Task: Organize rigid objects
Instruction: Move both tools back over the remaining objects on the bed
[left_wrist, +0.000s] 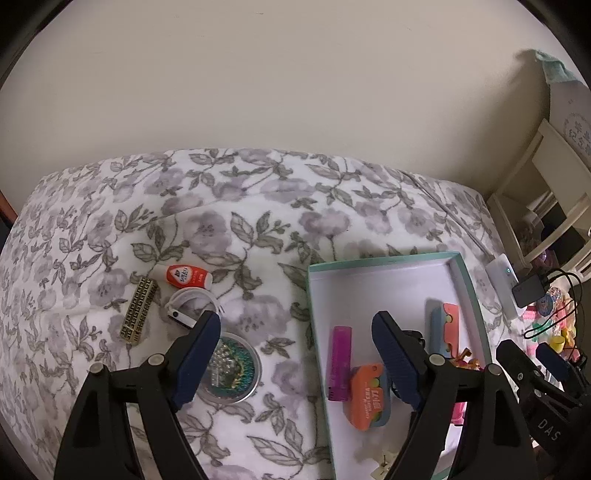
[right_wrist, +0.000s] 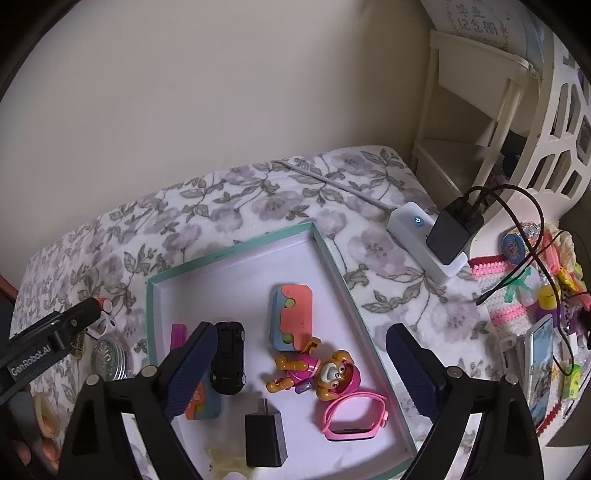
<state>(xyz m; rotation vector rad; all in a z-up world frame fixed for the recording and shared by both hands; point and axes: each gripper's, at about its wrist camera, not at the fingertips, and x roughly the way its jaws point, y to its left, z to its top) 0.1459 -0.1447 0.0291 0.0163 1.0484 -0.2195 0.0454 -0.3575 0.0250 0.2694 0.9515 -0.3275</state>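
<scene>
Right tongs (right_wrist: 301, 373) open over box (right_wrist: 236, 245) holding toy dog (right_wrist: 325, 371).

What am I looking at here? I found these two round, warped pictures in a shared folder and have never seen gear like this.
A person holds a pair of hand-held tongs in each hand, with a wide-angle camera on each looking along its fingers. One picture comes from the left tongs, the other from the right tongs. Both stand open and hold nothing.

Below is a flower-patterned blanket with a shallow teal-edged white box. In the box lie a black toy car, a pink-and-brown toy puppy figure, a pink wristband, a black plug charger and a purple tube. Still outside are a round clear-lidded tin, a small orange bottle and a brass patterned bar.
</scene>
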